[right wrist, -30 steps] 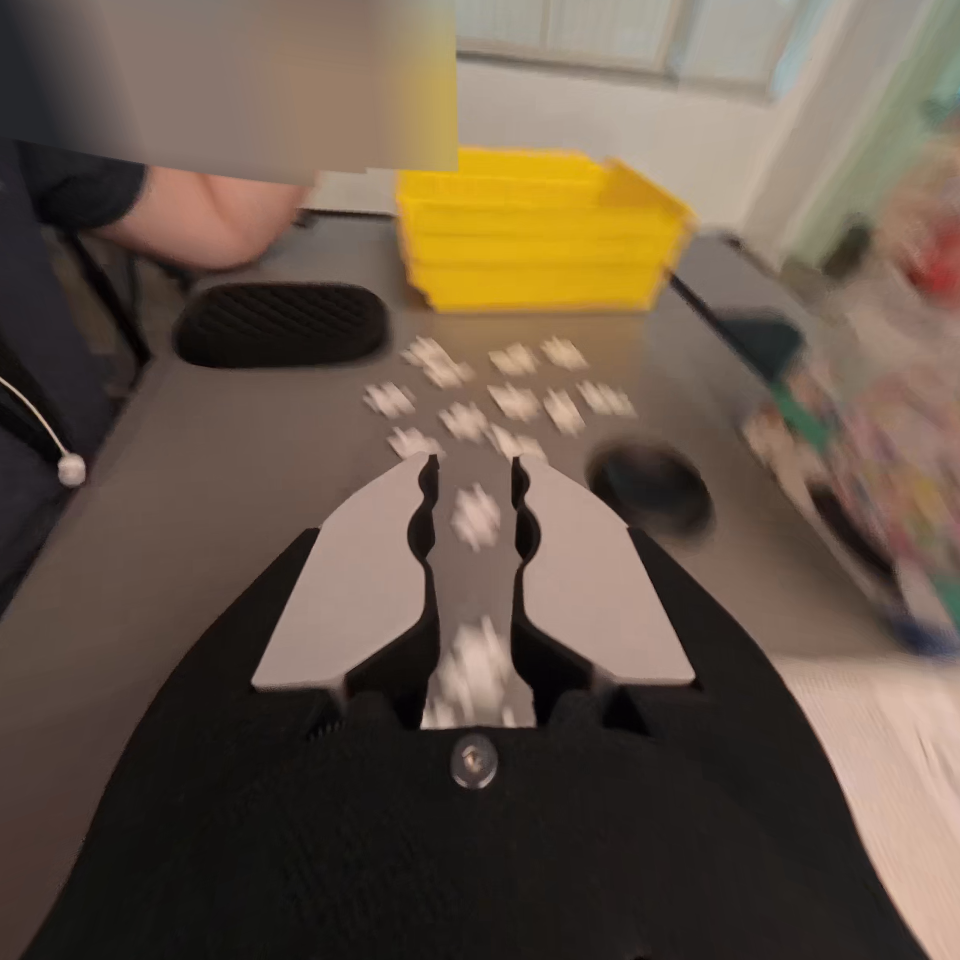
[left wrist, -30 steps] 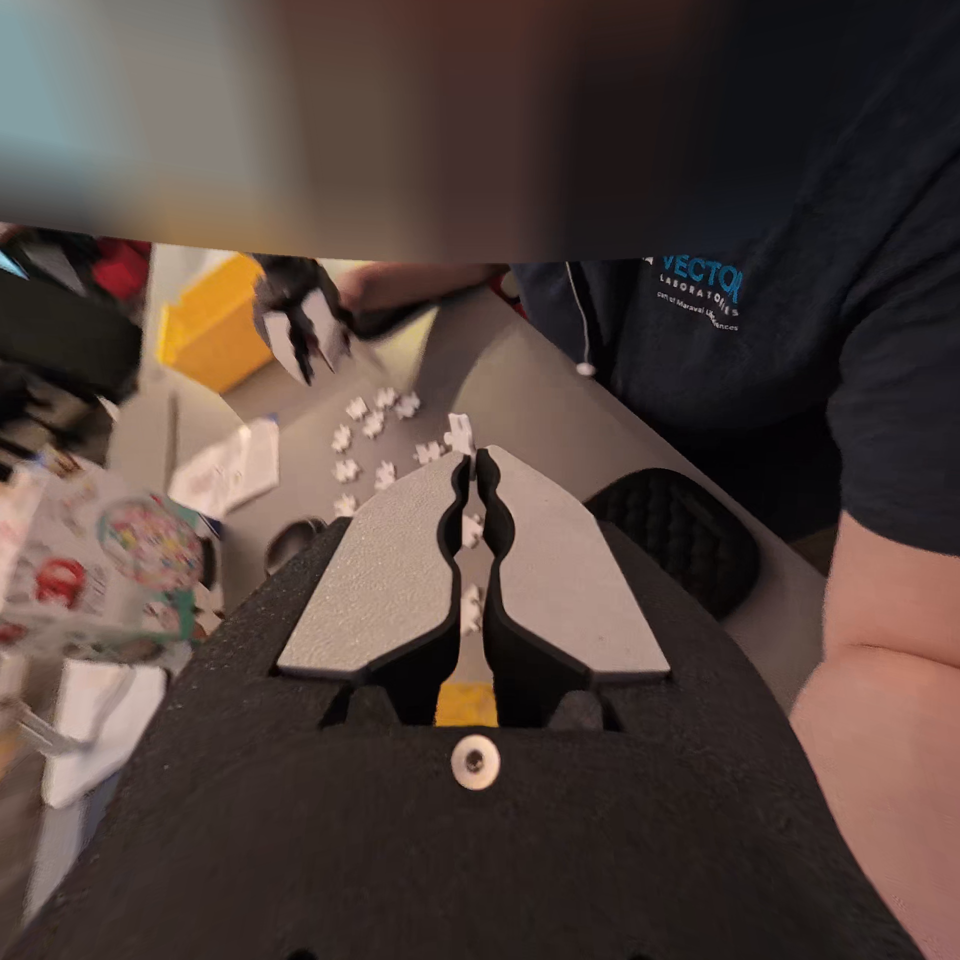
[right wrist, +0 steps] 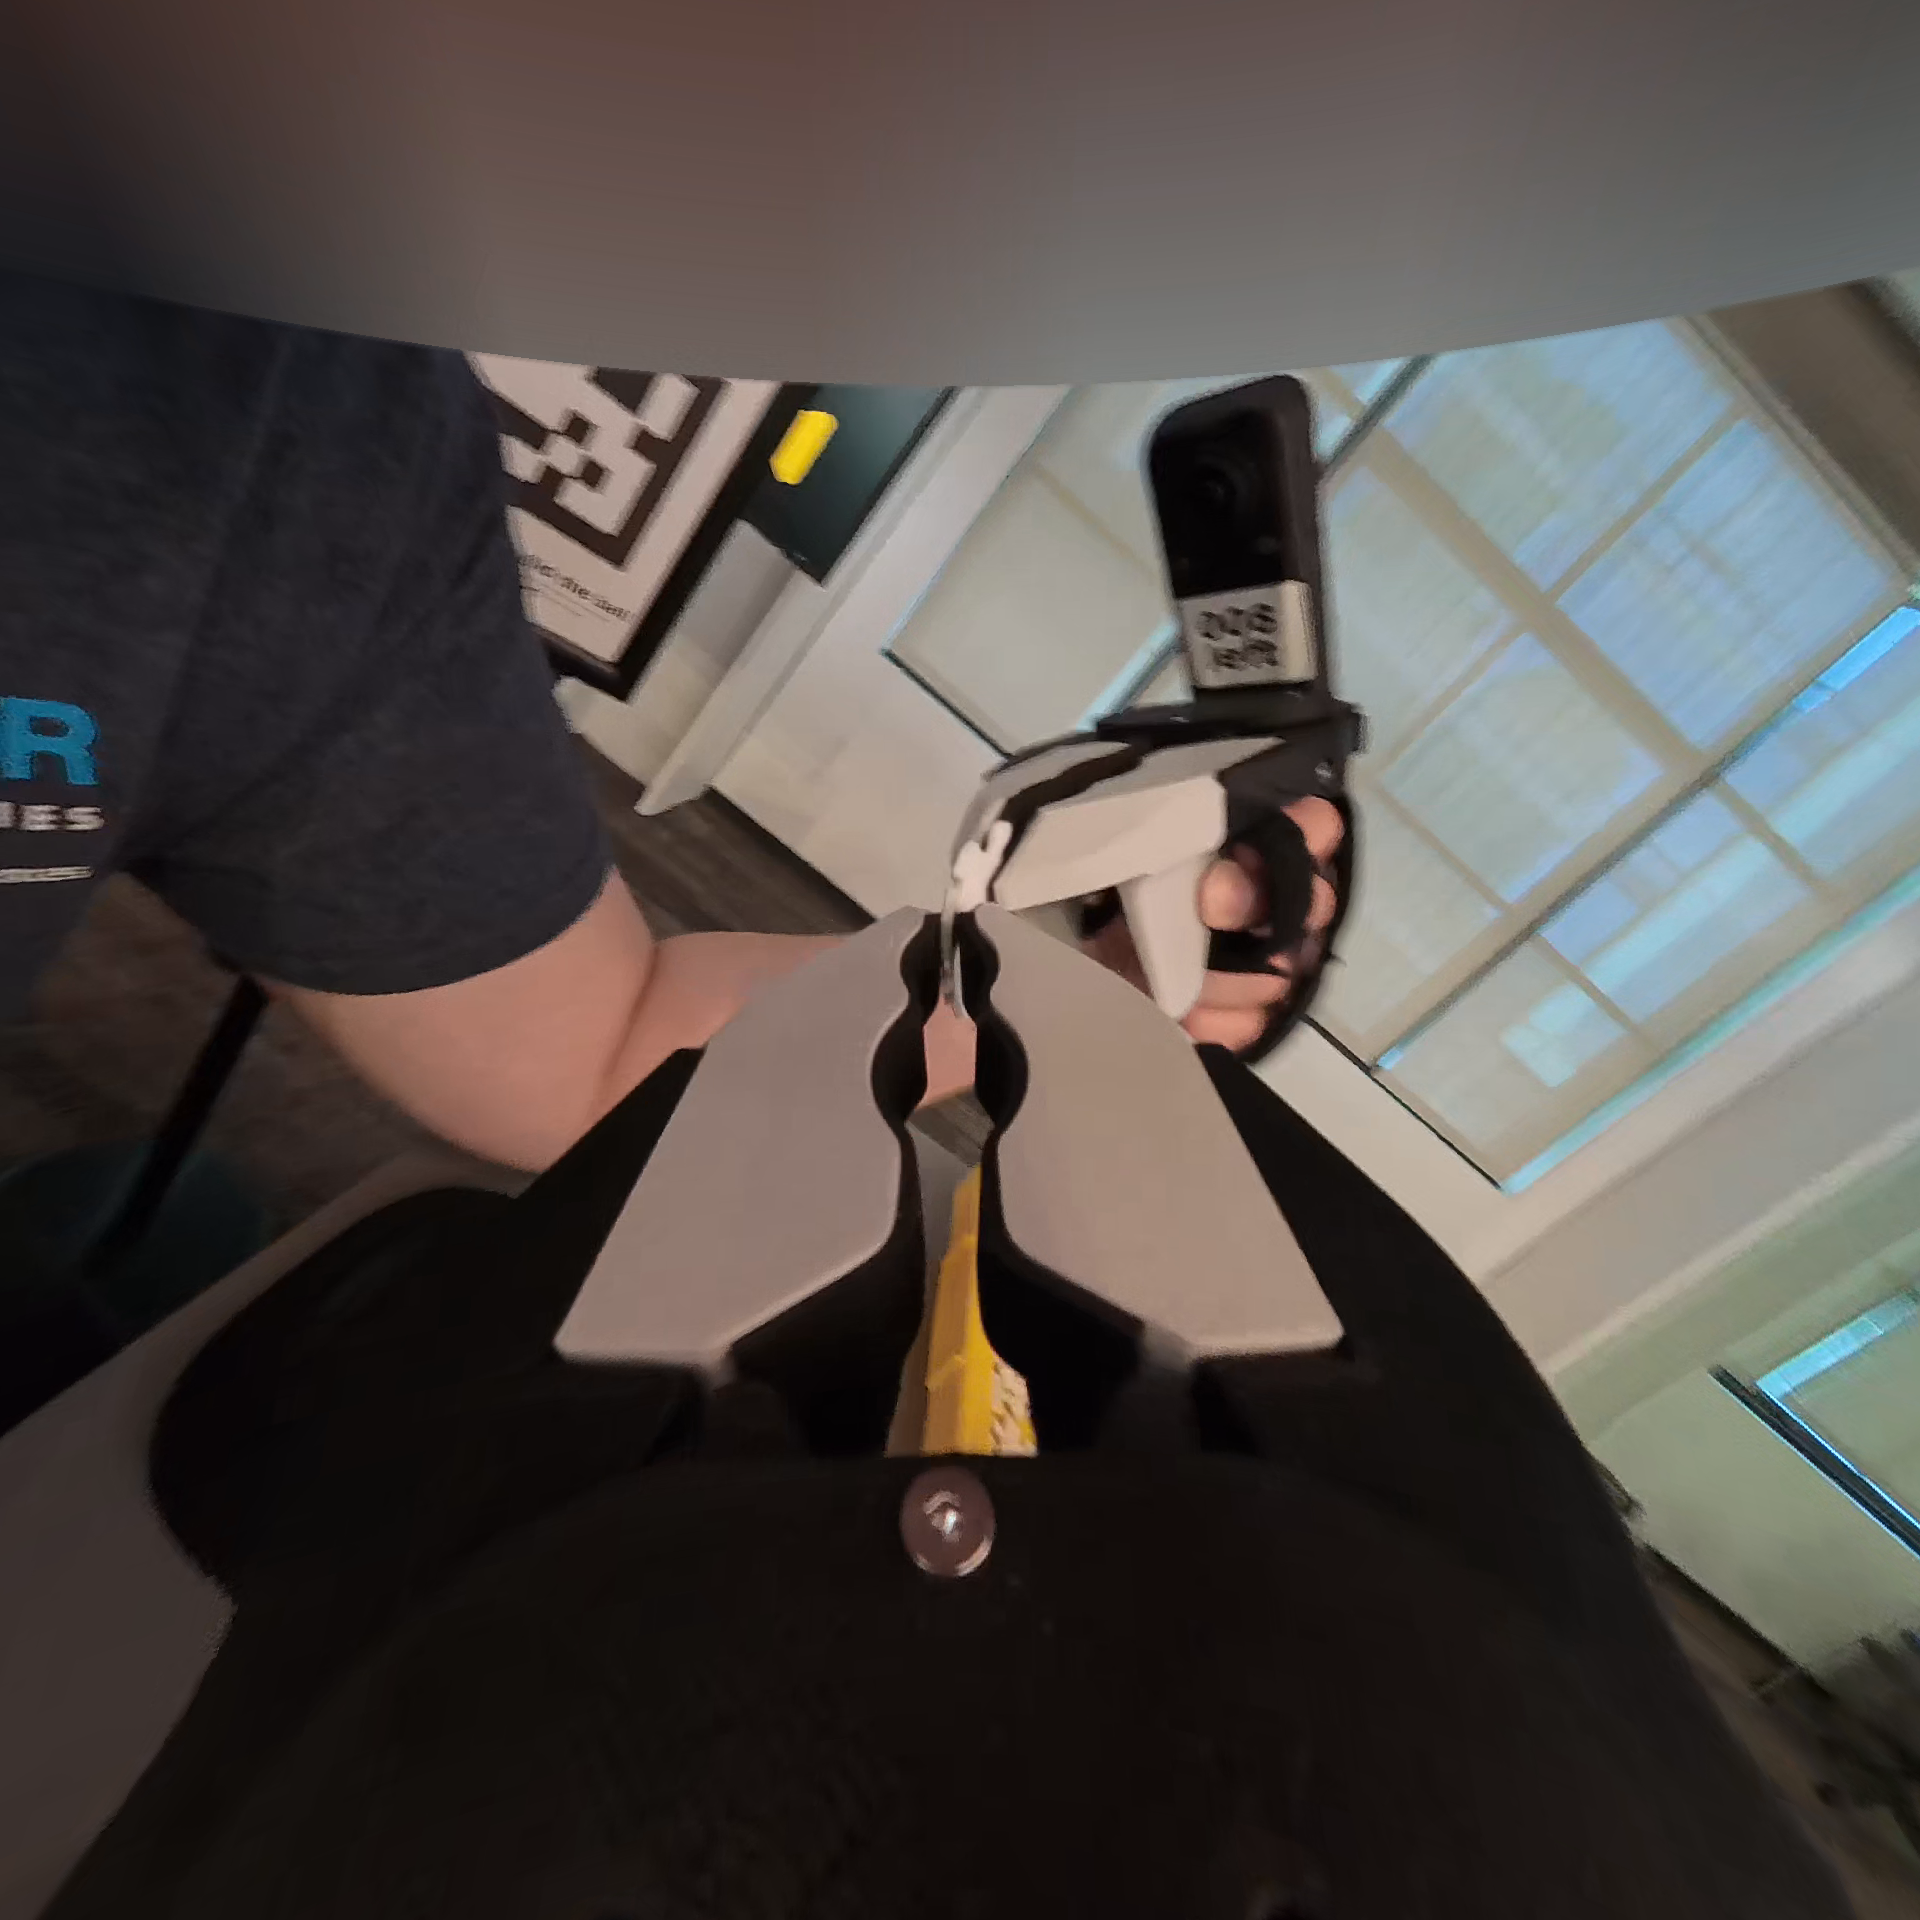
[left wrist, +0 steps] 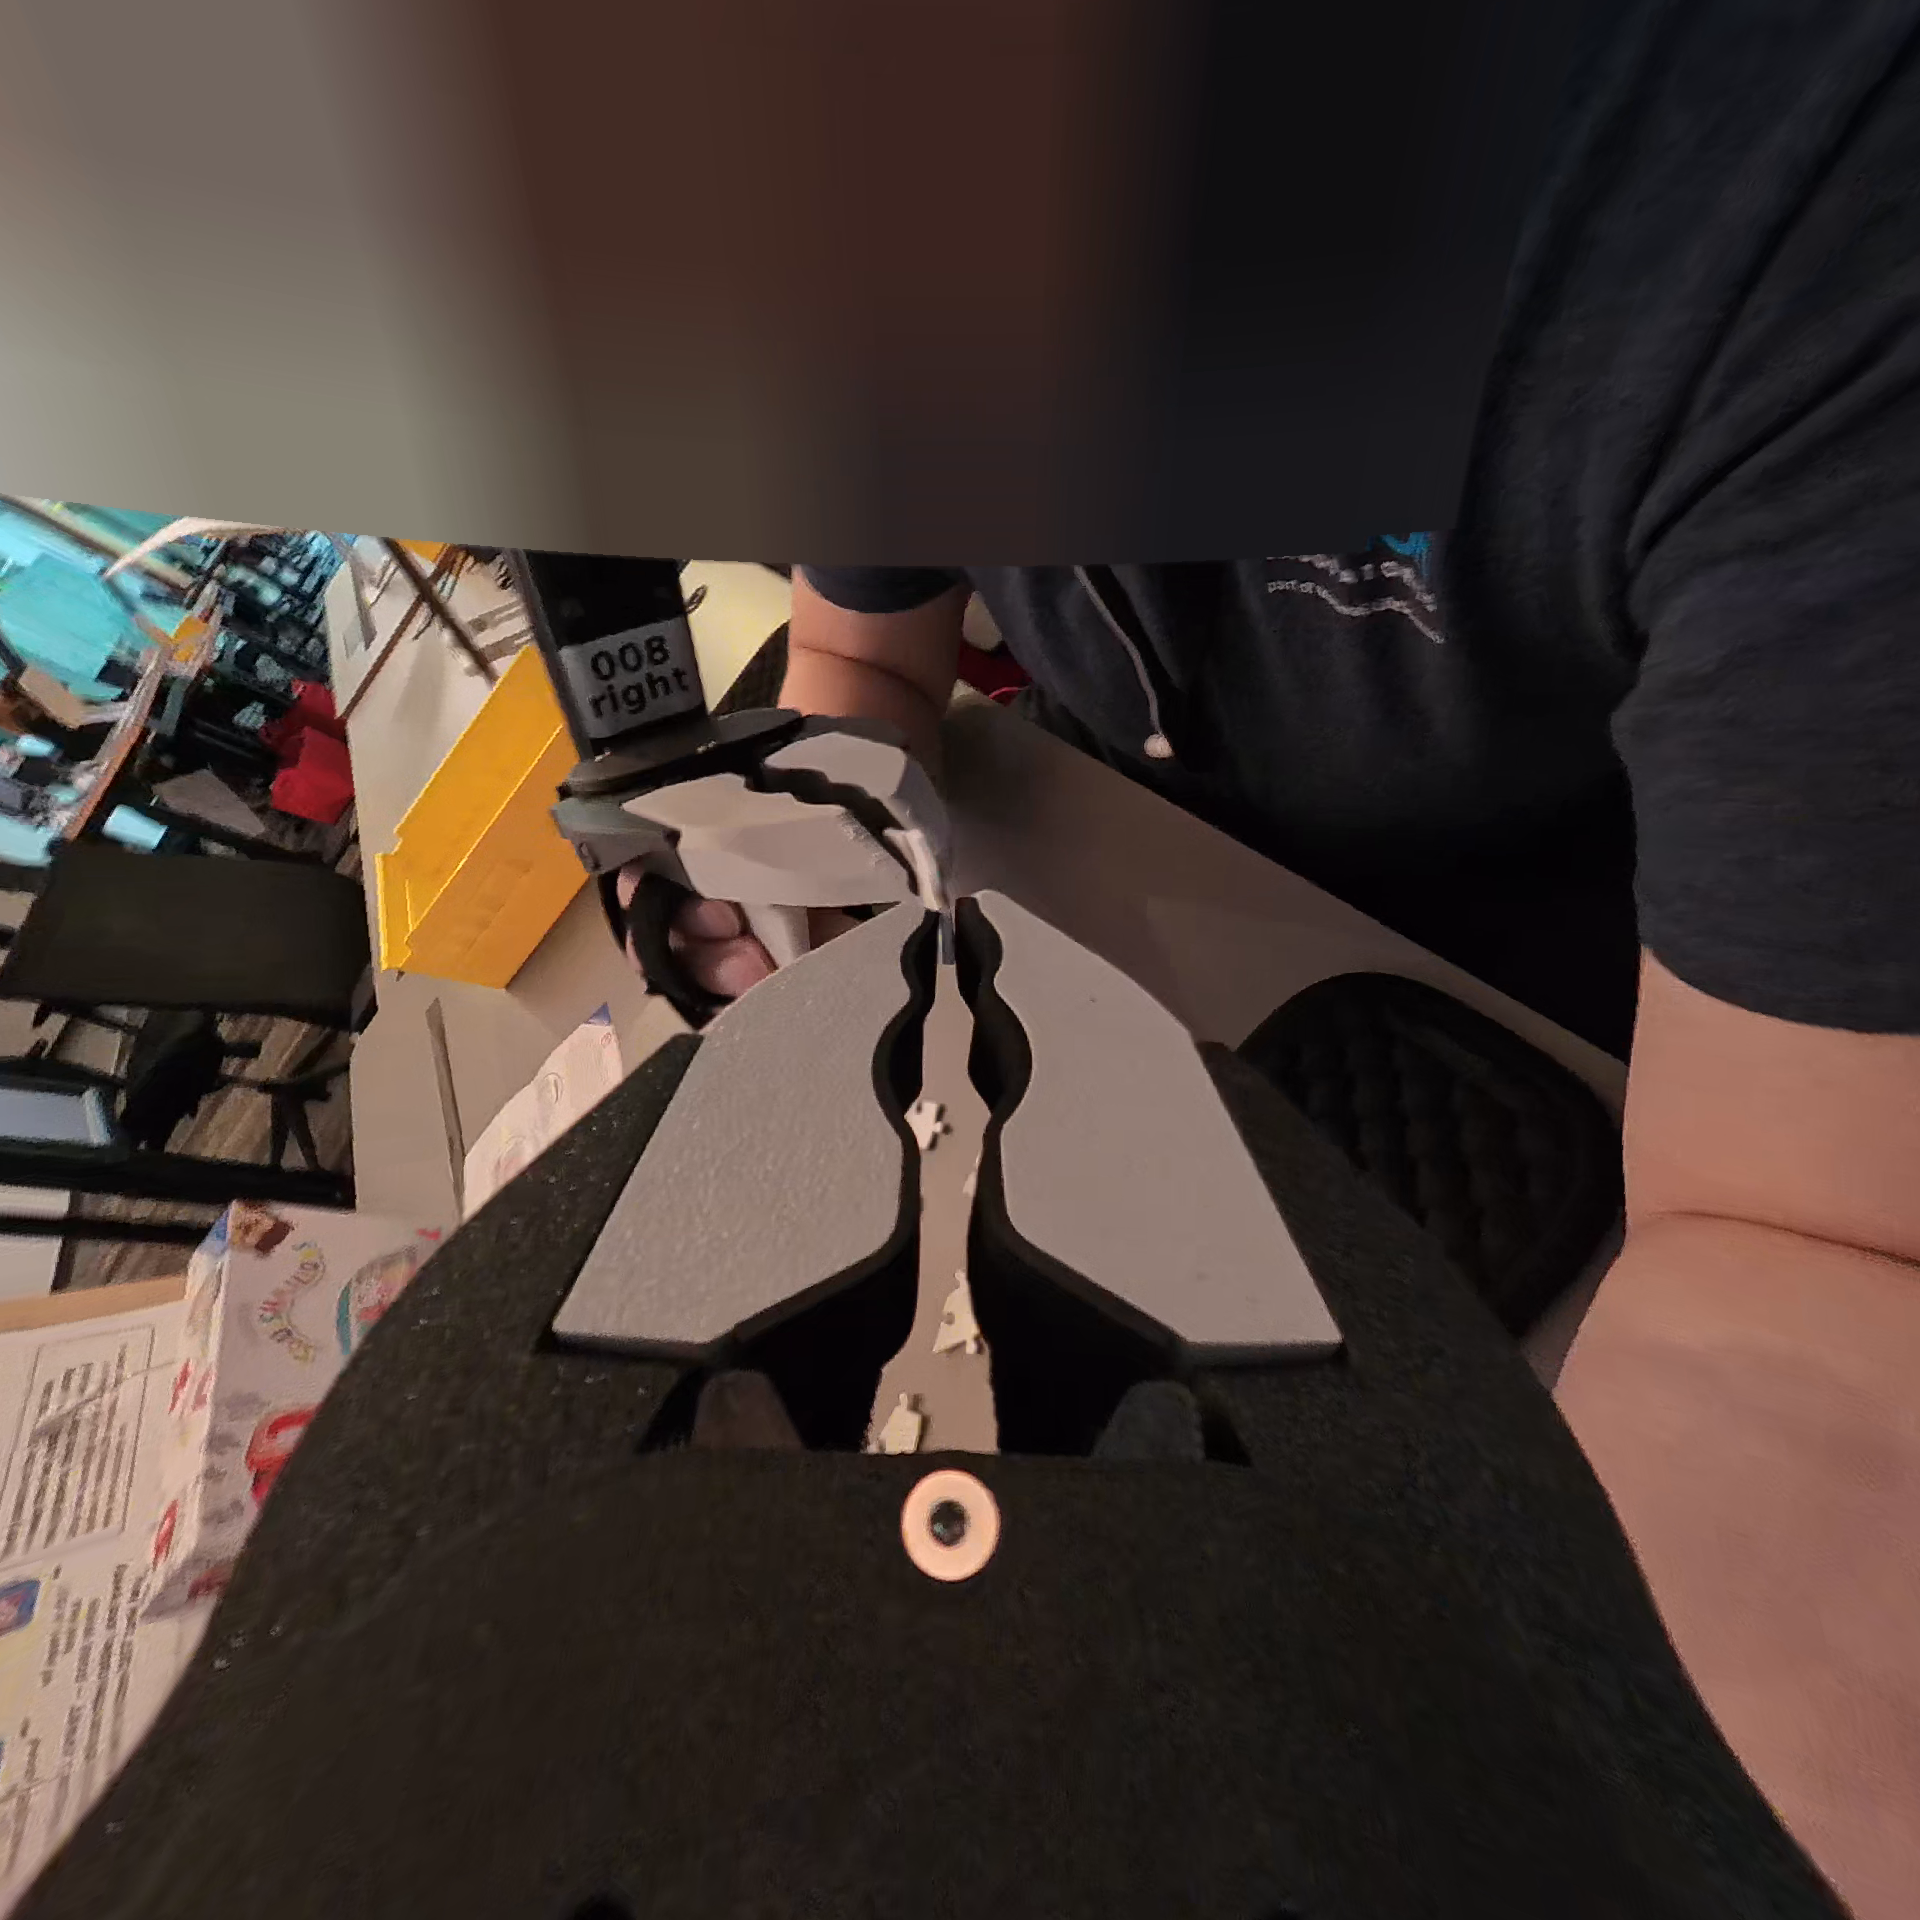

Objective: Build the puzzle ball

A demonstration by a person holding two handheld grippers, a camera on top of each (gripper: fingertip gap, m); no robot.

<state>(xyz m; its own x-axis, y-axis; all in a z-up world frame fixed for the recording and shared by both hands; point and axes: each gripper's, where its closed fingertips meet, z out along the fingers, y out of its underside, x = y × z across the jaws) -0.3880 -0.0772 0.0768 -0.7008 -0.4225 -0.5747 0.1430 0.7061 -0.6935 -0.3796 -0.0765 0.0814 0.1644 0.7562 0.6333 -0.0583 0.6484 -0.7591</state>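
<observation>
Small white jigsaw-shaped puzzle pieces [left wrist: 927,1124] lie scattered, grey gripper fingers [left wrist: 769,1164] sit on black bodies, and a yellow plastic bin [left wrist: 478,862] shows behind.

My left claw [left wrist: 948,920] meets my right claw [left wrist: 930,868] tip to tip above the counter [left wrist: 1143,904]. Loose puzzle pieces [left wrist: 928,1124] lie on it below; bins [left wrist: 488,831] behind, left.

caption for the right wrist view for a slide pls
Two handheld grippers meet tip to tip in mid-air: the right gripper and left gripper each pinch a small white puzzle piece, aligning them for joining.
</observation>
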